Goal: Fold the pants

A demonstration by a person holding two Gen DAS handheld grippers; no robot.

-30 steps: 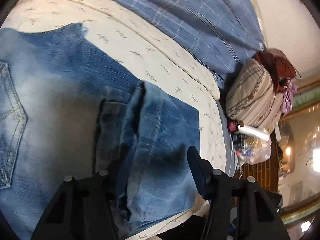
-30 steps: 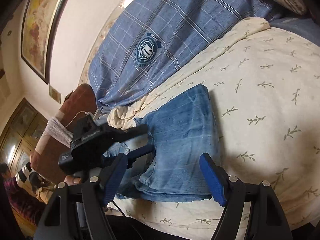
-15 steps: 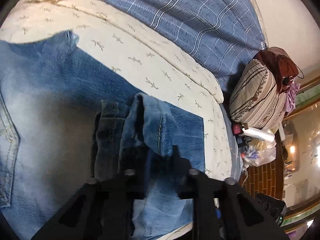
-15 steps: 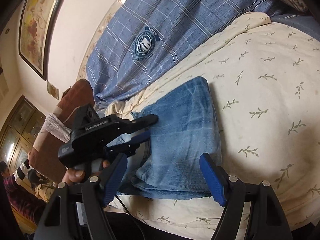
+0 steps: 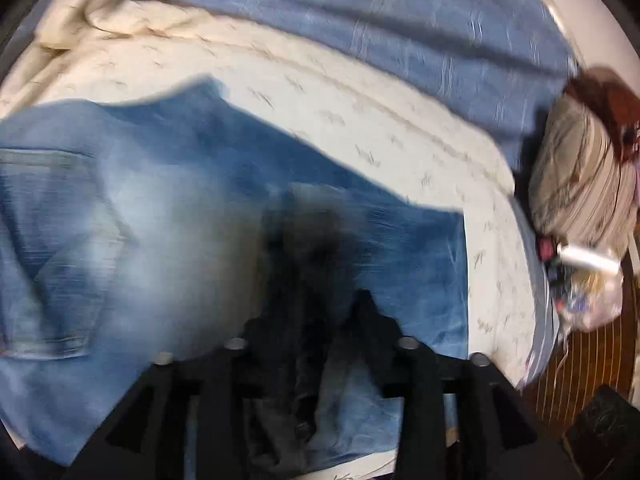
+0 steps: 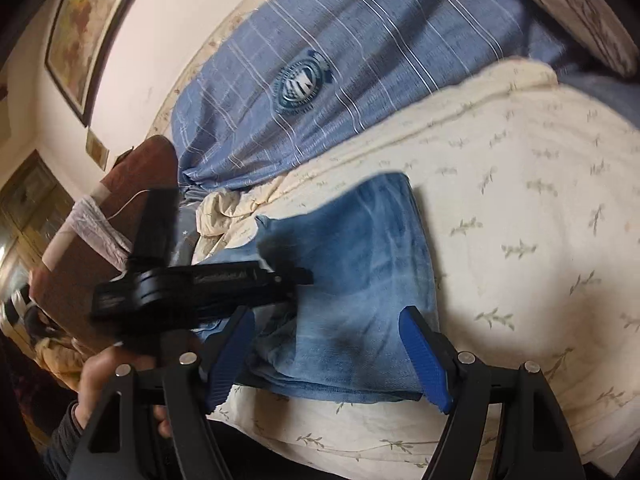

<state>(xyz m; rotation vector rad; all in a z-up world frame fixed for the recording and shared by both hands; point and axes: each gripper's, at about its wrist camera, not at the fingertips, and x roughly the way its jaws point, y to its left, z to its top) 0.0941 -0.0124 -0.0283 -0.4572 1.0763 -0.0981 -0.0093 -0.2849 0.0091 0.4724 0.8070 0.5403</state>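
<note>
The left gripper [image 6: 296,276], jaws opening, is angled down over the jeans [image 6: 360,264]; the right gripper [image 6: 324,356] is held released.

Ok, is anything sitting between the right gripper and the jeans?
Nothing visible. The right gripper hangs open just above the near edge of the folded jeans on the leaf-print sheet. The left gripper is over the jeans from the left, its jaws opening, but not in the right's path.

My jeans [image 6: 360,280] lie folded on the bedspread [image 6: 520,240], near its left edge. The plaid pillow [image 6: 320,80] sits behind them; my left gripper [image 6: 280,280] hangs over their left side.
</note>
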